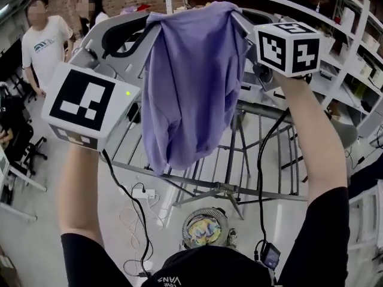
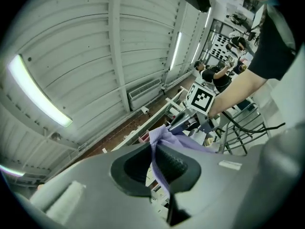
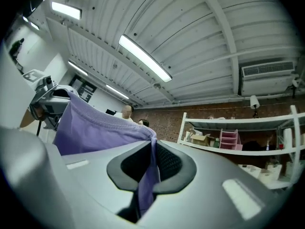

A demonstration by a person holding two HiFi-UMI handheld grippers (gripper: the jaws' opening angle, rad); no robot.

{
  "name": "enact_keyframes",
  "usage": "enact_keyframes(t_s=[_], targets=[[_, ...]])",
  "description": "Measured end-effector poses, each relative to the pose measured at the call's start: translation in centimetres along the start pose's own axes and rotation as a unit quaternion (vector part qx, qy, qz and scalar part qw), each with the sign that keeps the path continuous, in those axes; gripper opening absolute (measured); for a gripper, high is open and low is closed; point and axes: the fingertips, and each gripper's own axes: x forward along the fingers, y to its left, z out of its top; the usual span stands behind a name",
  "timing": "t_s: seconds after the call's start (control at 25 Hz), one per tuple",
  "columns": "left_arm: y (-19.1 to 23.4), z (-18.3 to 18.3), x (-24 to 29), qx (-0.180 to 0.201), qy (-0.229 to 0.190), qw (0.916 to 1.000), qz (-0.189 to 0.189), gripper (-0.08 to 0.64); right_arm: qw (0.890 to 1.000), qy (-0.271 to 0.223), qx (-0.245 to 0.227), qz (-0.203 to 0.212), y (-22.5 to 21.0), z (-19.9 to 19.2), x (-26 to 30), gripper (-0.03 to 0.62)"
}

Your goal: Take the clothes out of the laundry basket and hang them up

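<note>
I have one purple shirt (image 1: pixel 191 82) up in the air and two grippers on it. The left gripper (image 2: pixel 156 159) is pinching a thin fold of one top corner between its ribbed pads. The right gripper (image 3: pixel 151 163) is nipped down the same way on the other top corner. The cloth is stretched between them along its upper edge, and the rest hangs loose in front of one metal rack (image 1: pixel 263 154).

Each gripper carries one marker cube, so I count two: the left cube (image 1: pixel 90 103) and the right cube (image 1: pixel 288 48). Two people (image 1: pixel 42 37) stand at the back left, and one white shelf unit (image 1: pixel 335 28) runs along the right.

From the head view the shirt covers the middle of the rack, and both sets of jaw tips are lost behind the cloth's top corners. A round object (image 1: pixel 204 227) on the floor under the rack is too blurred for me to name. My arms are cut off at the bottom edge.
</note>
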Motion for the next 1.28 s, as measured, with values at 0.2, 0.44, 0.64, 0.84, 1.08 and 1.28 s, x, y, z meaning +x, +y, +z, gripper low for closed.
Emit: enact_keyframes(t_s=[0.2, 0.44, 0.64, 0.84, 1.08, 1.28], targets=[[-0.3, -1.8, 0.7, -0.009, 0.06, 0.997, 0.048, 0.031, 0.998, -0.008, 0.008, 0.057, 0.2, -0.7, 5.0, 0.026], [-3.2, -4.1, 0.3, -0.028, 0.106, 0.9917, 0.067, 0.031, 0.994, -0.006, 0.024, 0.108, 2.7, -4.0, 7.9, 0.026], [-6.8, -5.1, 0.7, -0.053, 0.128, 0.9882, 0.063, 0.031, 0.985, 0.012, 0.058, 0.162, 4.7, -8.5, 8.6, 0.026], [-8.9, -8.1, -0.6, -0.068, 0.171, 0.9796, 0.08, 0.031, 0.976, 0.028, 0.07, 0.202, 7.3, -12.2, 9.5, 0.026], [-9.0, -10.4, -3.4, -0.087, 0.198, 0.9693, 0.116, 0.031, 0.971, 0.012, 0.063, 0.229, 10.2, -11.8, 10.5, 0.026], [-8.3, -9.8, -4.6, -0.08, 0.2, 0.9669, 0.136, 0.031, 0.965, -0.018, 0.065, 0.254, 12.2, -10.1, 10.8, 0.026]])
